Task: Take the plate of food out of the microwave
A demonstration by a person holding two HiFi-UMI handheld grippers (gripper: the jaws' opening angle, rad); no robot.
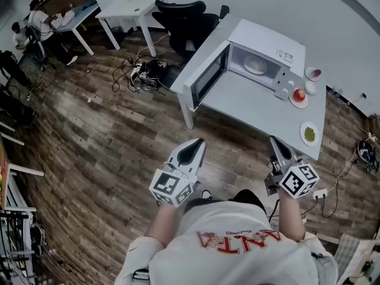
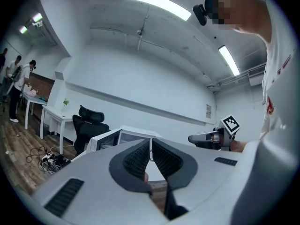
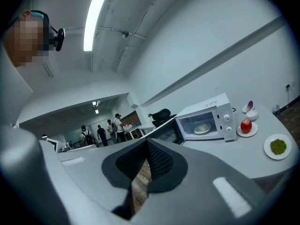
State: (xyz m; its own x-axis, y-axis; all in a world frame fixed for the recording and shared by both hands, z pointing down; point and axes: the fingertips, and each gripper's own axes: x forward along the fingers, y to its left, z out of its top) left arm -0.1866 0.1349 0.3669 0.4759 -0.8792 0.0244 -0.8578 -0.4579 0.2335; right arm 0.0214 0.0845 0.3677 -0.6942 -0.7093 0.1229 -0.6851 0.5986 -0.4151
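**Both grippers shut and empty, short of the bench; plate of food inside the open microwave.**

The left gripper (image 1: 198, 144) and right gripper (image 1: 275, 141) are held side by side over the wooden floor (image 1: 107, 129), on the near side of the bench (image 1: 249, 108) and well apart from the microwave (image 1: 264, 52). Each gripper view shows its jaws closed together with nothing between them. The microwave stands on the far part of the bench with its door (image 1: 209, 76) swung fully open to the left. The plate of food (image 1: 255, 65) rests inside the cavity. To the right of the microwave the bench carries a small bowl (image 1: 313, 73), a saucer with a red fruit (image 1: 299, 95), and nearer the edge a plate of green food (image 1: 309, 134). A black chair (image 1: 187, 19) stands behind the bench.
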